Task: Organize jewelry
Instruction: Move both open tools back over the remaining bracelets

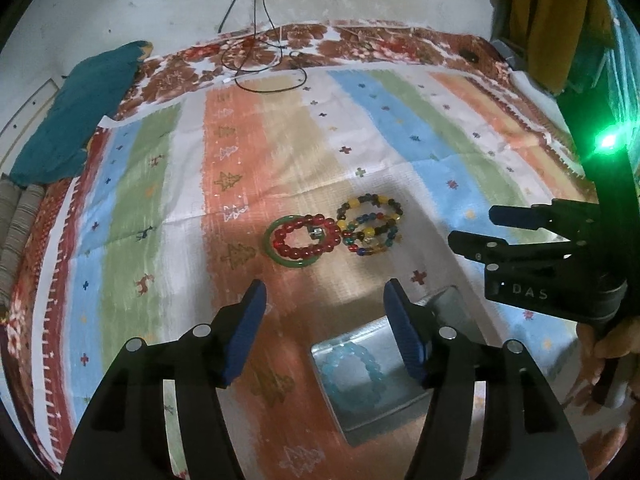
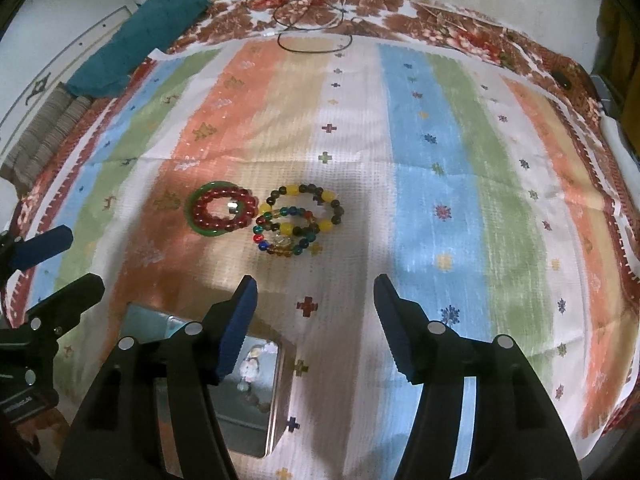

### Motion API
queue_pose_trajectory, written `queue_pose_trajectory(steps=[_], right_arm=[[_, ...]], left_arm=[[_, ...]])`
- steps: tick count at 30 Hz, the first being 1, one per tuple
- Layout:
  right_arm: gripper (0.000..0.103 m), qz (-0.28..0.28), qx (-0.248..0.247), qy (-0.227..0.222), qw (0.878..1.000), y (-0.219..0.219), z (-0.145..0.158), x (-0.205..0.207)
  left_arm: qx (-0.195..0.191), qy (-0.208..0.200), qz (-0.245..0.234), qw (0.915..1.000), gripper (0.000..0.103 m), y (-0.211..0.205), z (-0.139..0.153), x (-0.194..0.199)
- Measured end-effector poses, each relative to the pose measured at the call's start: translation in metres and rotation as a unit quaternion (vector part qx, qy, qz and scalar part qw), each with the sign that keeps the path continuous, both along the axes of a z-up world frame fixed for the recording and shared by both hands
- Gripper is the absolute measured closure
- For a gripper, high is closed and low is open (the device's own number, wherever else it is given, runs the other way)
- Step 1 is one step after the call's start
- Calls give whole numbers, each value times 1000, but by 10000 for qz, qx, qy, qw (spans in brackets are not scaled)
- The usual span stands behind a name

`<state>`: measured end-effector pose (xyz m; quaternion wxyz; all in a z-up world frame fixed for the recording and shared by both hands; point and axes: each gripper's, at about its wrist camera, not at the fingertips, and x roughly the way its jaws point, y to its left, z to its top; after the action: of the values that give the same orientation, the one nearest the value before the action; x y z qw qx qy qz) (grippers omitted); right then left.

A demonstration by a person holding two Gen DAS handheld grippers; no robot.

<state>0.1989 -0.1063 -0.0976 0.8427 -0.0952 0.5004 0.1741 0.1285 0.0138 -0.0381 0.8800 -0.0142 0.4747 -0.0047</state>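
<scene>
A red bead bracelet [image 1: 306,237] lies on a green bangle [image 1: 280,256] on the striped cloth; the pair also shows in the right wrist view [image 2: 224,210]. Beside them lie multicoloured bead bracelets [image 1: 370,224], also seen from the right [image 2: 298,220]. A metal tin [image 1: 372,384] holds a light blue bead bracelet [image 1: 352,364]; the tin [image 2: 240,420] lies under the right gripper's left finger. My left gripper [image 1: 324,332] is open and empty above the tin's left edge. My right gripper [image 2: 316,328] is open and empty, near the jewelry pile.
A striped patterned cloth [image 2: 440,160] covers the bed. Black cables [image 1: 264,60] lie at the far edge. A teal cloth [image 1: 72,120] and grey rolled items [image 1: 20,232] sit at the left. The right gripper [image 1: 540,248] shows at the right of the left wrist view.
</scene>
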Motion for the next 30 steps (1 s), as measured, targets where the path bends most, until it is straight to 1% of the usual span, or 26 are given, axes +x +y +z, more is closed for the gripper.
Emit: queue_pose_trajectory(steps=[4,5,6,9,12,20,26,30], right_arm=[[40,-61,27,121,9999,0,-6,10],[39,-75,8,132,9999,0,-8,13],[36,-81,-14,127,9999,1,-9,16],[36,-60,-105,112,9999,5,-14,21],[36,-30,-122,188,9997,8,-19,26],[36,-92,-150,302,9994,11,-29,40],[36,-170,-14,541,9984,11,-43,53],[36,-187,-72,547,9983,14,-49,59]], left_arm=[[47,116,-6,9999,42,4,-8,11],[76,140,-20,9999,41,4,-11,14],[75,166,-31,9998,38,5,-13,17],[171,293,11,9994,37,8,-23,25],[115,404,25,9991,37,11,-31,34],[214,480,-127,9985,37,11,-44,53],[145,425,-177,9988,37,16,-53,64],[153,450,-190,9987,37,18,-56,70]])
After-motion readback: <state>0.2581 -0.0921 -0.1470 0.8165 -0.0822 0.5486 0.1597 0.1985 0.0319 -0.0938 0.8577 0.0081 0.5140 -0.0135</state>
